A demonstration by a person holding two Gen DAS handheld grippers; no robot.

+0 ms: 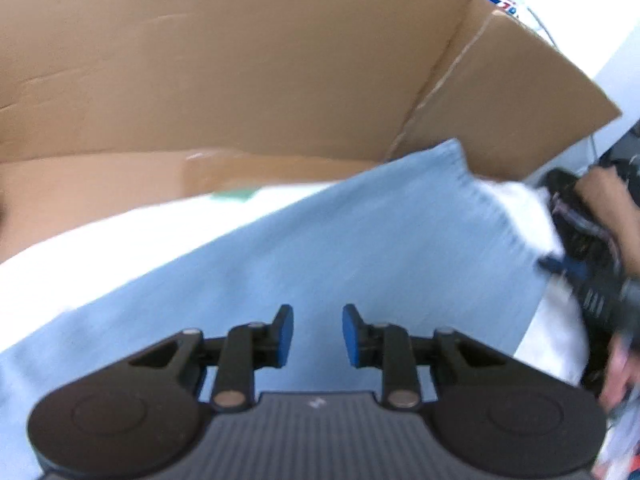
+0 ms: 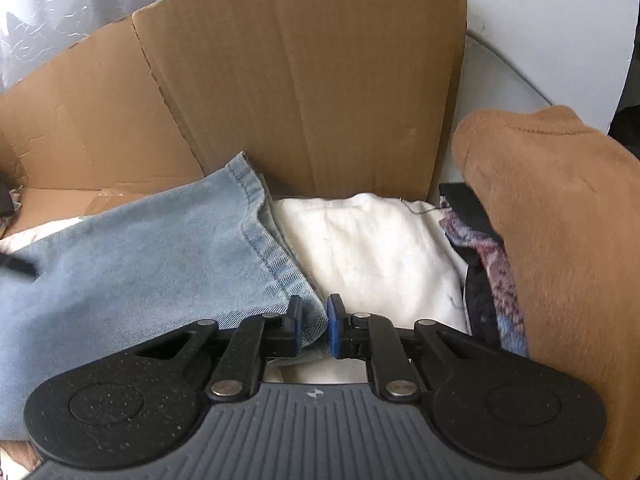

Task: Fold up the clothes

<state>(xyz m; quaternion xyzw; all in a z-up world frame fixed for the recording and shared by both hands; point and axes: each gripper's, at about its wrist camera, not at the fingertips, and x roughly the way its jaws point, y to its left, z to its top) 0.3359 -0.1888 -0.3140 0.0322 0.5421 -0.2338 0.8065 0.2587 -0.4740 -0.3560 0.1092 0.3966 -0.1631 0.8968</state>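
Observation:
A light blue denim garment [image 1: 360, 248] lies spread across a white surface in front of a cardboard wall. My left gripper [image 1: 318, 336] hovers over its middle, open, with nothing between the blue pads. In the right wrist view the denim [image 2: 140, 264] ends in a stitched hem corner. My right gripper [image 2: 314, 330] is shut on that corner, with folded denim pinched between its pads. In the left wrist view the right gripper [image 1: 556, 266] shows blurred at the denim's right edge, held by a person's hand [image 1: 600, 200].
Tall cardboard box flaps [image 2: 300, 80] stand right behind the clothes. A white cloth [image 2: 368, 248] lies to the right of the denim. Further right are a dark patterned garment [image 2: 492, 272] and a bulky brown fleece [image 2: 560, 220].

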